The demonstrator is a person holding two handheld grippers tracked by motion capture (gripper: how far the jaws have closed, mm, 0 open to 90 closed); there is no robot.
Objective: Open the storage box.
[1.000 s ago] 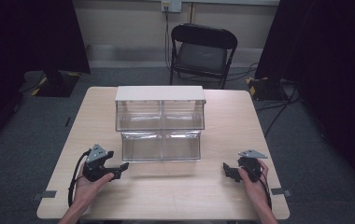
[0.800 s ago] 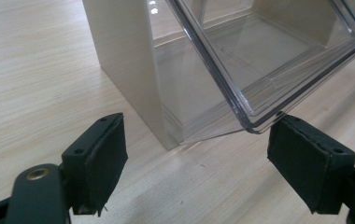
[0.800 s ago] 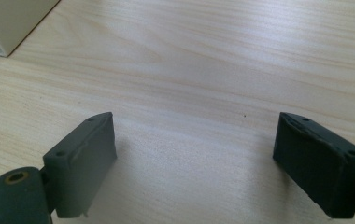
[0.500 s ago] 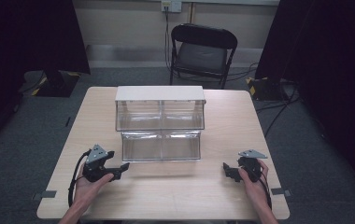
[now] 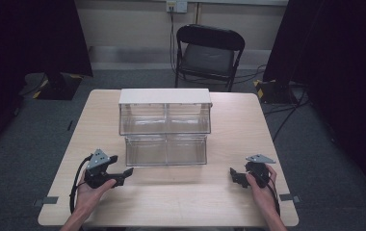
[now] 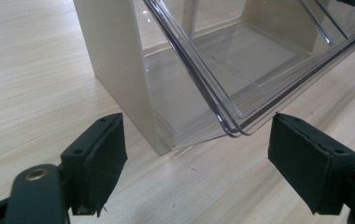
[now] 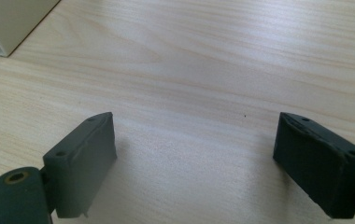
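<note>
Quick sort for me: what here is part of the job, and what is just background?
In the job:
clear two-tier bin unit
left gripper, jaws open
right gripper, jaws open

Just around:
folding chair
wall socket
floor cables

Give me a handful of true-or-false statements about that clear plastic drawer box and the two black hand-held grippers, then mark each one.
1. The left gripper has its jaws wide apart. True.
2. The right gripper is clamped on the clear plastic two-tier drawer box. False: its jaws are open over the bare light wooden table.
3. The drawer box has a white top panel. True.
4. A black folding chair stands on the table. False: it stands on the floor beyond the table.
5. The lower drawers are packed with parts. False: they look empty.
</note>
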